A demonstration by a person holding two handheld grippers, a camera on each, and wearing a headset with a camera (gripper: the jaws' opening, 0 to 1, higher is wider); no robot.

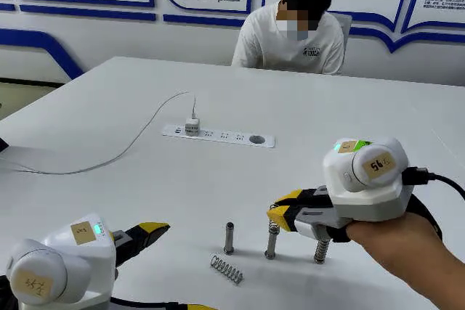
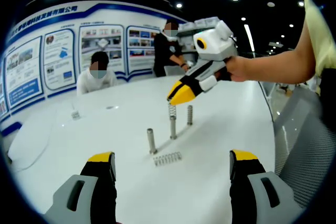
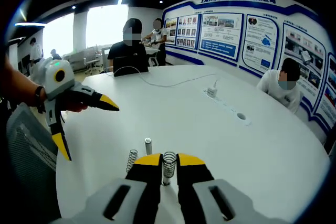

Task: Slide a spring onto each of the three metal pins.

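Observation:
Three metal pins stand upright on the white table [image 1: 145, 172]. The left pin [image 1: 229, 237] is bare. The middle pin [image 1: 271, 246] has a spring [image 1: 274, 228] around its top, and my right gripper [image 1: 279, 213] is shut on that spring [image 3: 168, 163]. The right pin [image 1: 320, 251] wears a spring and is partly hidden under the gripper. A loose spring [image 1: 226, 268] lies flat in front of the pins, also visible in the left gripper view [image 2: 167, 158]. My left gripper [image 1: 149, 231] hovers open at the lower left with nothing between its fingers.
A white power strip [image 1: 218, 136] with a plugged charger and a grey cable lies across the table's middle. A person [image 1: 290, 30] sits at the far side. In the right gripper view the left gripper [image 3: 86, 127] is to the left of the pins.

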